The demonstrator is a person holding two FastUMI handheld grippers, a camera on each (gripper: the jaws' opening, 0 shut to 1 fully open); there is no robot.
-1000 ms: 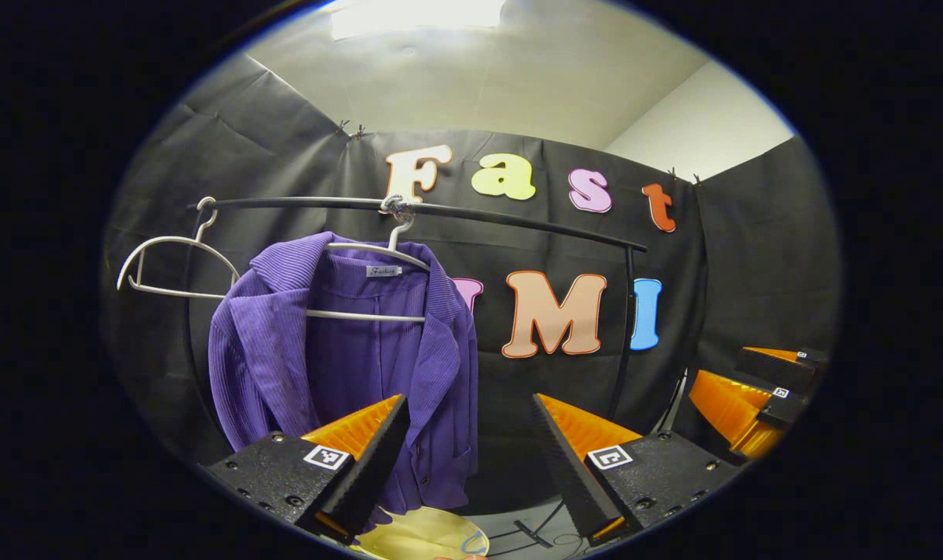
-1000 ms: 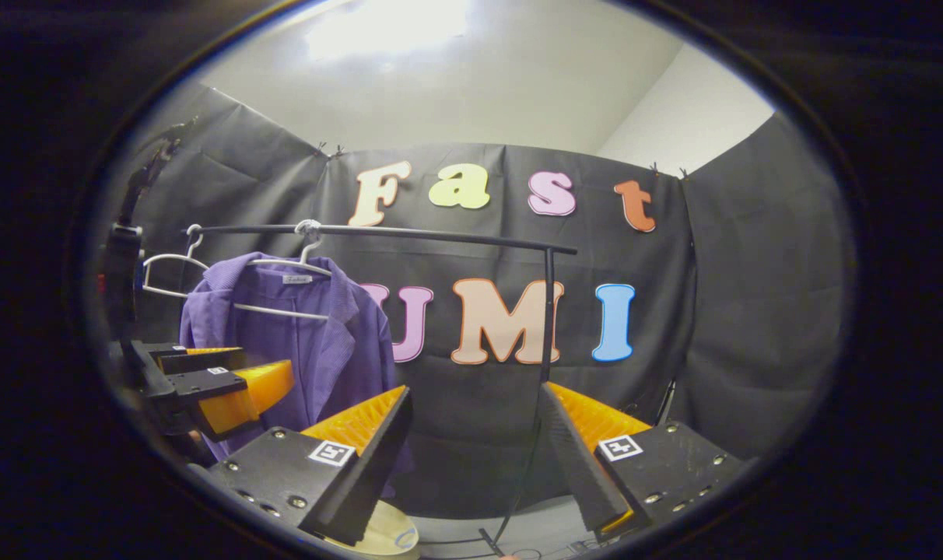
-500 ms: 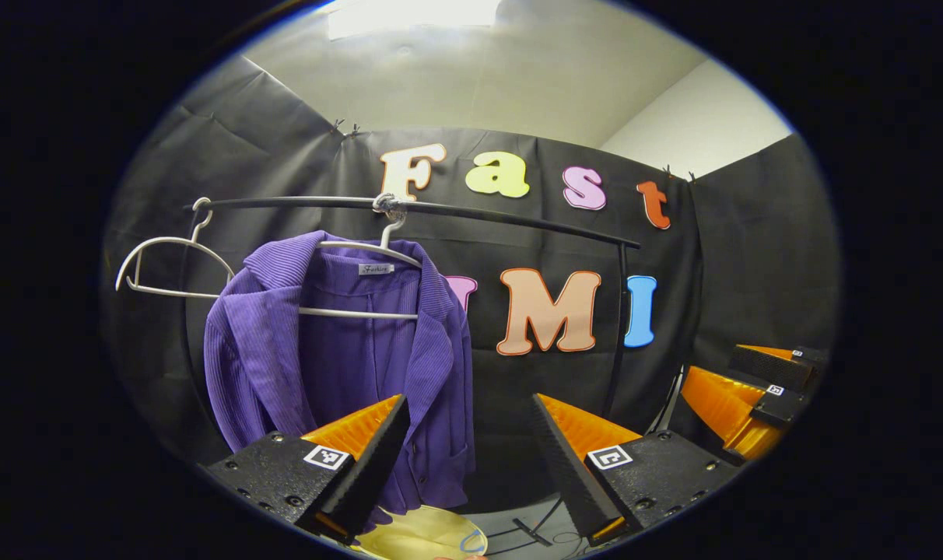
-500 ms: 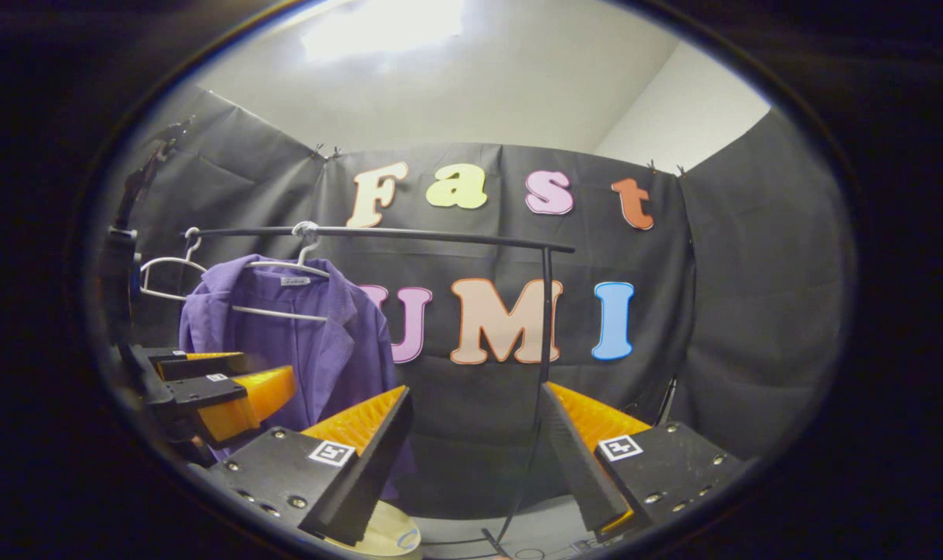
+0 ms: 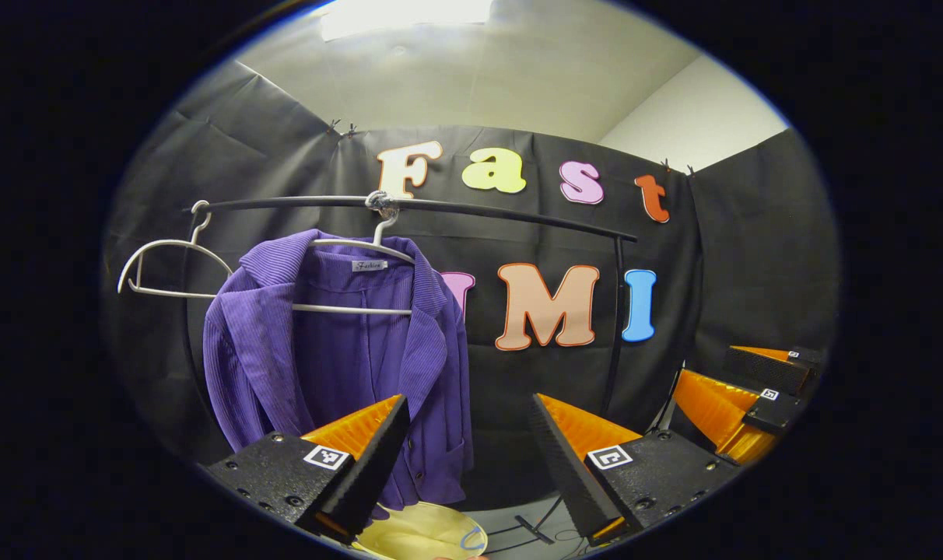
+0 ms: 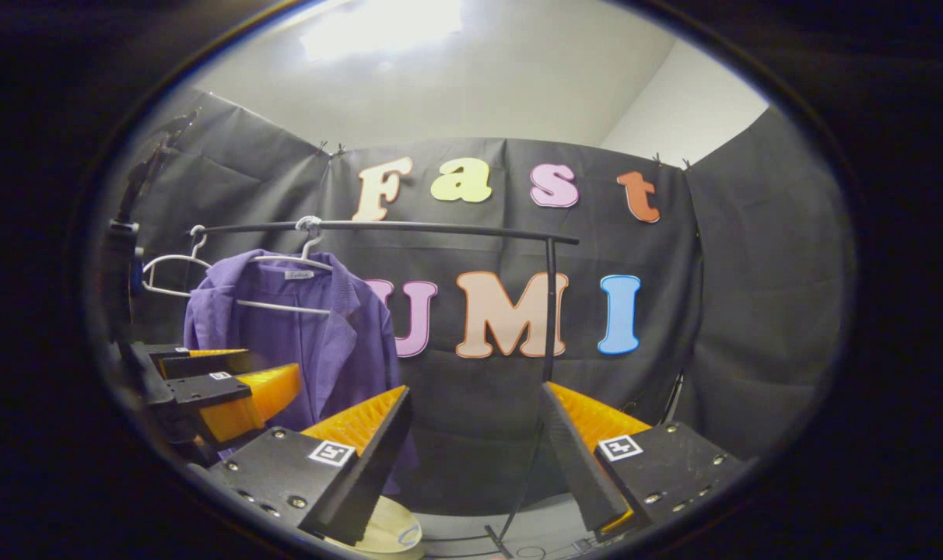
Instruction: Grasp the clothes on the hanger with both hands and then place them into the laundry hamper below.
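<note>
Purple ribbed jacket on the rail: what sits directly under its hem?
Below the purple ribbed jacket a pale yellow round rim shows, probably the hamper. The left gripper fingers cover part of it, and its inside is unseen.

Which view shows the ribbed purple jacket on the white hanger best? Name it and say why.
The left gripper view: the ribbed purple jacket hangs large and near the middle, with collar, ribbing and hem clear. In the right gripper view it is smaller and off to the left, its lower part hidden behind the left gripper.

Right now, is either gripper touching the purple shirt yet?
No: in the left gripper view the left gripper is open short of the purple shirt, and the right gripper is off to the side.
</note>
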